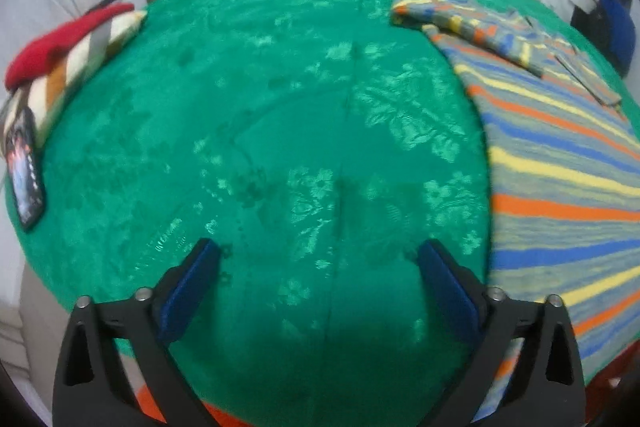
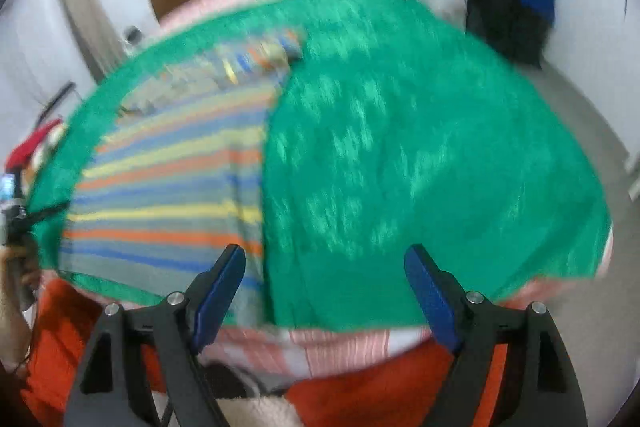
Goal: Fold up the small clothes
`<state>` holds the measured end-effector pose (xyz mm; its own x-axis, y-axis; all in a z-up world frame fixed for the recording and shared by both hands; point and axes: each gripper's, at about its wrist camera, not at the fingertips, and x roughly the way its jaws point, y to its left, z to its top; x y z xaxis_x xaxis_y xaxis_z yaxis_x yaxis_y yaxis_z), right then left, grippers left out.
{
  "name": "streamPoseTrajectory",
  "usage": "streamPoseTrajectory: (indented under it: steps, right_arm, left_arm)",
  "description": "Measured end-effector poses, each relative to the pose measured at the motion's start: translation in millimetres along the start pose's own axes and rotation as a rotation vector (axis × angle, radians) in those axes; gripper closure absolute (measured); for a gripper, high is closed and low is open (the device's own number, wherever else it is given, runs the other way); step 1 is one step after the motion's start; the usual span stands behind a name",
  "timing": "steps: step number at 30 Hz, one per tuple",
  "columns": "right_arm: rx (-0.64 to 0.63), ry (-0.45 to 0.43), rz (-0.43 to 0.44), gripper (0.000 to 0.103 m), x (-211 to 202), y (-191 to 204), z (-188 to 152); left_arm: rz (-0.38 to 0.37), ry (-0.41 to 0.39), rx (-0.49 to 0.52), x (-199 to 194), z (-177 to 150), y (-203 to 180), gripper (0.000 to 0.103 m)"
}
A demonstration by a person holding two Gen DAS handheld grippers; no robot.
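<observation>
Knit fabric, by the look of it: the striped garment [image 1: 560, 155] is judged to be light, soft and limp, likely to sag and crease wherever it is lifted and unlikely to slip much on the textured green cover [image 1: 280, 107] beneath it. No stiffness is to be expected, so a single pinch would let the rest hang; a hold at two points along one edge, or at two corners, is judged best, one for each gripper, with the pinch taken through both layers near the hem or at the straight side edge.

The garment is laid flat on the green cover of the bed, body spread out, with a sleeve or folded part [image 1: 460, 23] turned across its far end. In the left wrist view it lies to the right of the left gripper [image 1: 320, 255], just beside the right-hand finger [image 1: 444, 287] but not between the two; only bare green cover is seen between them. In the right wrist view, which is blurred, the garment [image 2: 168, 195] lies to the left of the right gripper [image 2: 324, 267], its straight edge passing close by the left-hand finger [image 2: 220, 291], again with nothing between the fingers.

Both pairs of fingers are spread wide and nothing is gripped by either
</observation>
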<state>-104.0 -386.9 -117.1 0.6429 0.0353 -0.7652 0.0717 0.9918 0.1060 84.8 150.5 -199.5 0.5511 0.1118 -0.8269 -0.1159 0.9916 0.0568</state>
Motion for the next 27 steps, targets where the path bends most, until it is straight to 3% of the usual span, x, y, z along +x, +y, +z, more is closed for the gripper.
streamPoseTrajectory:
  steps: [3,4,6,7,8,10,15,18,20,22,26,27]
  right_arm:
    - [-0.023,-0.123,0.011,0.02,-19.0,0.8,8.7]
    - [-0.038,-0.121,0.017,0.013,-17.9,2.0,12.5]
    - [-0.067,-0.044,0.044,0.008,-1.3,4.7,16.4]
    - [-0.077,0.046,0.04,0.008,14.3,6.5,17.1]
    - [-0.087,0.171,0.042,0.01,37.3,10.2,18.1]
    - [-0.121,0.221,0.086,0.019,55.0,18.7,26.9]
    - [-0.355,0.044,0.111,0.018,72.3,65.5,110.5]
    - [-0.468,0.04,0.128,0.018,109.4,104.9,157.1]
    - [-0.536,0.086,0.154,0.019,152.1,137.7,178.8]
    - [-0.572,0.125,0.151,0.029,183.9,156.5,186.4]
    - [-0.58,0.228,0.071,0.038,257.9,179.6,190.0]
    - [-0.536,0.252,0.065,0.055,269.0,173.5,191.3]
  left_arm:
    - [-0.013,-0.01,-0.018,-0.1,-3.0,2.2,0.0]
    - [-0.015,-0.01,-0.022,-0.1,-3.9,2.4,0.0]
    - [-0.016,-0.018,-0.028,-0.4,-6.0,2.5,0.0]
    - [-0.018,-0.028,-0.034,-1.5,-8.0,2.7,0.0]
    - [-0.022,-0.04,-0.036,-1.8,-9.4,3.5,0.0]
    - [-0.025,-0.057,-0.034,-1.6,-11.9,4.0,0.0]
    - [0.002,-0.074,-0.032,2.0,-14.1,0.3,0.0]
    - [0.021,-0.104,-0.037,2.3,-17.4,-1.8,0.0]
    - [0.017,-0.107,-0.036,2.4,-17.6,-1.0,0.0]
    - [0.006,-0.093,-0.042,3.4,-15.6,0.9,0.0]
    - [-0.005,-0.08,-0.042,4.1,-14.7,2.3,0.0]
    - [-0.008,-0.081,-0.039,4.1,-15.0,2.8,0.0]
